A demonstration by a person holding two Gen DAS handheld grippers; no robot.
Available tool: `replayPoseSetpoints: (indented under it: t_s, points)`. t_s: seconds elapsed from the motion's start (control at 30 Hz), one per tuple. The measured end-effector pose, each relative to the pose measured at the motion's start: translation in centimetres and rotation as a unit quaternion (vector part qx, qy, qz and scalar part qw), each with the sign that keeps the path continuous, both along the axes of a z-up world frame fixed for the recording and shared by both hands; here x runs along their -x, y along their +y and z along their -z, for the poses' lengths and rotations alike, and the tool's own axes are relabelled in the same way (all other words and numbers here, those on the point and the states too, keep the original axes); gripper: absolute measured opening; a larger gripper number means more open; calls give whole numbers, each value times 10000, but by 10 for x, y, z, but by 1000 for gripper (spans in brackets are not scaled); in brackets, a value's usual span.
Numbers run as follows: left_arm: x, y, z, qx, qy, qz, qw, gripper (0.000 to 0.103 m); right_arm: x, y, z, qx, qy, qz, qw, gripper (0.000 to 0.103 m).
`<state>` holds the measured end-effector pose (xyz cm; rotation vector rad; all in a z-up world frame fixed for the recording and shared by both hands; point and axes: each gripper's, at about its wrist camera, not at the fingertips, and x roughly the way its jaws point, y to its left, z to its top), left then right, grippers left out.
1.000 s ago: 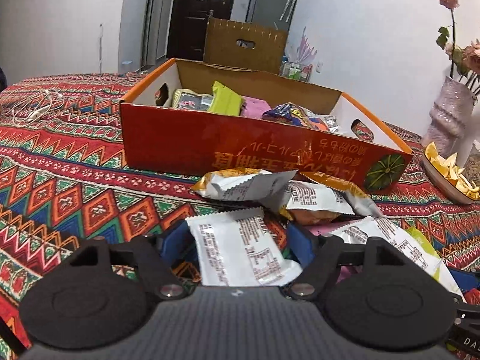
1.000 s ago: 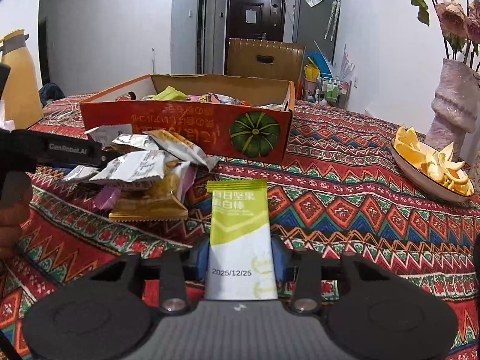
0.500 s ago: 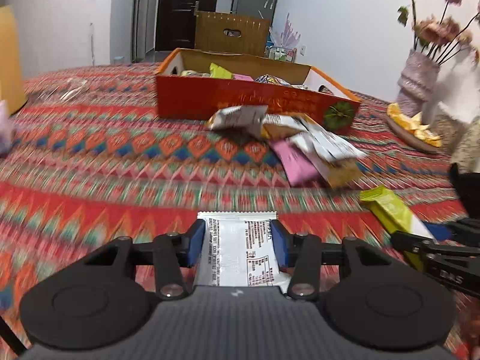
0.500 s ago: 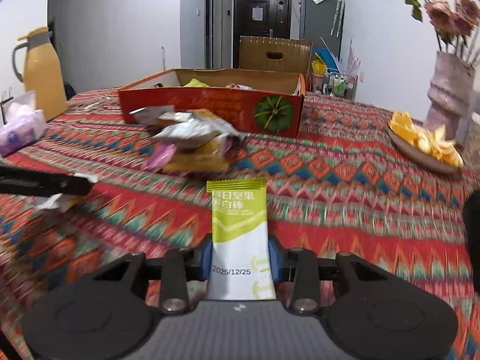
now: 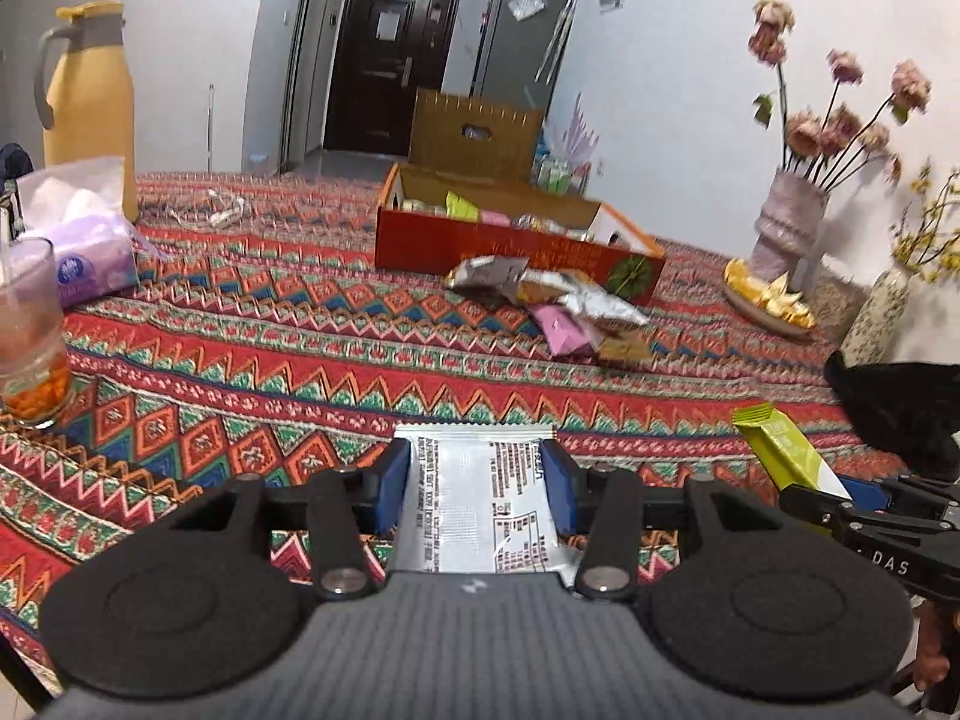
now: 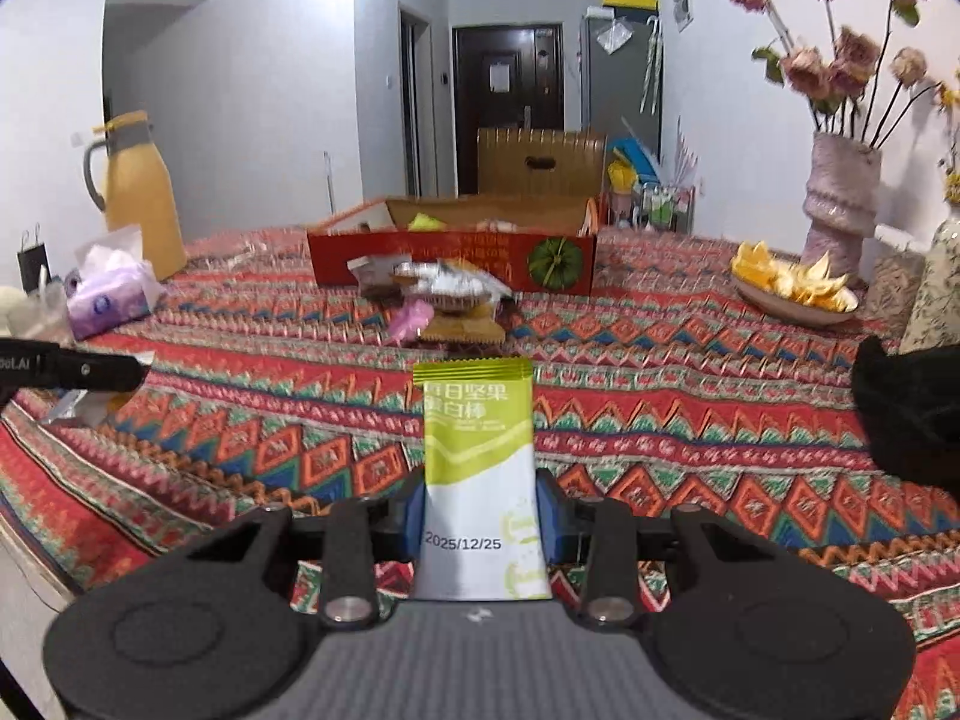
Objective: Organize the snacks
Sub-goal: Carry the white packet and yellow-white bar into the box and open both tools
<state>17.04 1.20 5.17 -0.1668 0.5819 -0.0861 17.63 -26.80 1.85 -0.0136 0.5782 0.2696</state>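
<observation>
My left gripper [image 5: 477,480] is shut on a white snack packet [image 5: 480,504] with black print, held above the patterned tablecloth. My right gripper [image 6: 480,510] is shut on a green-and-white snack bar packet [image 6: 477,468]; the packet also shows in the left wrist view [image 5: 786,456] at the right. A red cardboard box [image 5: 510,246] [image 6: 456,258] holding several snacks stands far ahead. A loose pile of snack packets [image 5: 558,306] [image 6: 438,300] lies in front of the box.
A glass [image 5: 27,330], a tissue pack [image 5: 84,240] [image 6: 111,300] and a yellow jug [image 5: 90,102] [image 6: 141,192] stand at the left. A dish of peels [image 6: 792,291] and flower vases [image 6: 840,198] stand at the right. A black object [image 6: 906,408] lies near right.
Both grippers have pulled back from the box and pile, still holding their packets. The box and pile now look far away, and the table's left side has come into view.
</observation>
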Motion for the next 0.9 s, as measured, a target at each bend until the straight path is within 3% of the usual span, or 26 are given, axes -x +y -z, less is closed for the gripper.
replayPoseSetpoints:
  t_s: [0.23,0.43,0.67,0.9]
  points:
    - [-11,10,-22,117,-349,89,9993,47,-8,-6,-35,-91,-401,-67,9991,35]
    - [-74,26,-57,175,-794,107,9966,47,-64,-10,-71,-109,-719,-129,9973,35]
    - [-192,40,-80,360,-791,66,9962,47,-177,-5,-96,-155,-734,-209,9970,35]
    - [-324,29,-53,94,-329,-19,9994,47,-313,11,-74,-254,-394,-12,9989,35]
